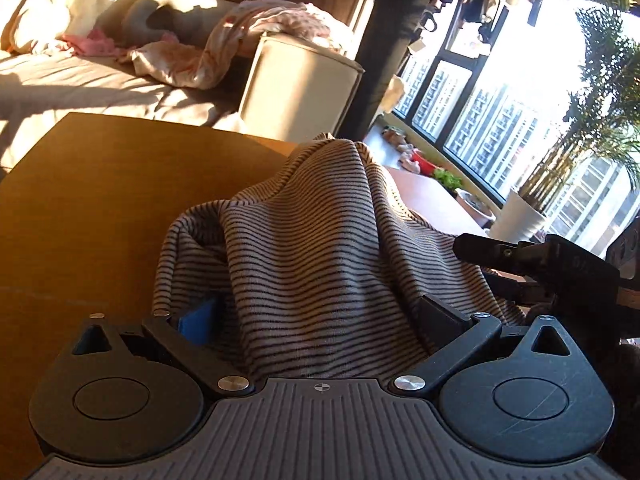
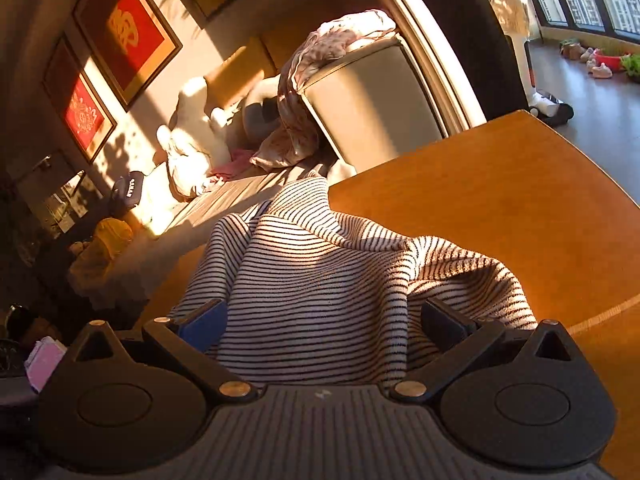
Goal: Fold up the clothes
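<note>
striped garment (image 1: 320, 248) bunched on tabletop (image 1: 100, 200), draped between fingers of both | left gripper (image 1: 320, 312), right gripper (image 2: 320, 316): jaws spread, grip on cloth undeterminable | risk: loose cloth slipping out, fold going crooked

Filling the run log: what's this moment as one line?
left gripper: cannot tell | right gripper: cannot tell | striped garment: draped over both jaws, above wooden table | fold: not done
</note>
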